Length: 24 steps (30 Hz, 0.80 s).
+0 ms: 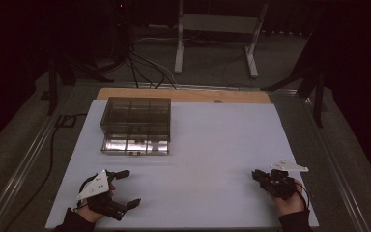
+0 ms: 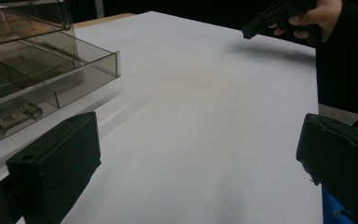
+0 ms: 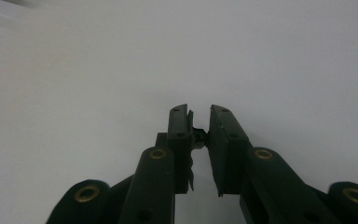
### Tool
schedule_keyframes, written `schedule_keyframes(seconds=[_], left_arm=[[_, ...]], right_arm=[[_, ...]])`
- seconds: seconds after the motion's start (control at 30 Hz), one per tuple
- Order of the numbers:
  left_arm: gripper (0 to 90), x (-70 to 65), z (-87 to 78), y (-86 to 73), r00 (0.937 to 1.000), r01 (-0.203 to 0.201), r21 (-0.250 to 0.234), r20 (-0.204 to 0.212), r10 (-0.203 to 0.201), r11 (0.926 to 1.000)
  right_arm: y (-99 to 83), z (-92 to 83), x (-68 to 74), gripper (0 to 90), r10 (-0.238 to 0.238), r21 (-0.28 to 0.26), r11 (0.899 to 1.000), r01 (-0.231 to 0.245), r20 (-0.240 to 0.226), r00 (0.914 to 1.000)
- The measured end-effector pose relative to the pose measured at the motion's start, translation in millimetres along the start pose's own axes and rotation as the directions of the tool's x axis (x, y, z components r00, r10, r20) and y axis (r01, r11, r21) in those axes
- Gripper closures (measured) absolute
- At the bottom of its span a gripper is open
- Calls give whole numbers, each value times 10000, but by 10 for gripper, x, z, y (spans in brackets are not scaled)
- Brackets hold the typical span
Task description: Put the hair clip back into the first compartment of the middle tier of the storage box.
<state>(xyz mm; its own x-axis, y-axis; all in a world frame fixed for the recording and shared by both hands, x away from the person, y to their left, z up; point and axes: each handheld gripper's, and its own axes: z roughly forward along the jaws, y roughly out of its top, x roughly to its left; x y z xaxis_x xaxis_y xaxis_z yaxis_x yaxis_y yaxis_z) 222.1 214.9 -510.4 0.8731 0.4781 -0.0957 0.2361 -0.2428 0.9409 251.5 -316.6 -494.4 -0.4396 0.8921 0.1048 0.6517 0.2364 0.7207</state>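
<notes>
A smoky clear compartment box stands at the back left of the white board. In the left gripper view the box is at the left, with a small shiny metal piece in its front compartment. My left gripper rests near the front left, open wide with nothing between its jaws. My right gripper is at the front right, held in a hand just above the board. Its jaws are shut to a narrow slit. A tiny dark bit shows in the slit; I cannot tell what it is.
A strip of wooden tabletop shows behind the board. Beyond it are a metal stand and cables on the floor. Metal rails run along both sides of the table. The person's dark sleeve is at the right.
</notes>
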Motion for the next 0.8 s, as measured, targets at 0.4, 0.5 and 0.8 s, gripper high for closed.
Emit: schedule_keyframes(seconds=[0.4,0.5,0.8], left_arm=[[7,3,-2,6,10000,36,-57,37,-36,10000],[7,0,-2,8,10000,7,-50,46,-7,10000],[7,1,-5,6,10000,-9,-38,31,9,10000]], right_arm=[[195,85,174,794,-519,-97,9986,514,-563,9971],[241,112,213,793,-637,-127,9979,630,-665,9958],[378,231,363,793,-1016,-44,9948,1017,-1096,9888]])
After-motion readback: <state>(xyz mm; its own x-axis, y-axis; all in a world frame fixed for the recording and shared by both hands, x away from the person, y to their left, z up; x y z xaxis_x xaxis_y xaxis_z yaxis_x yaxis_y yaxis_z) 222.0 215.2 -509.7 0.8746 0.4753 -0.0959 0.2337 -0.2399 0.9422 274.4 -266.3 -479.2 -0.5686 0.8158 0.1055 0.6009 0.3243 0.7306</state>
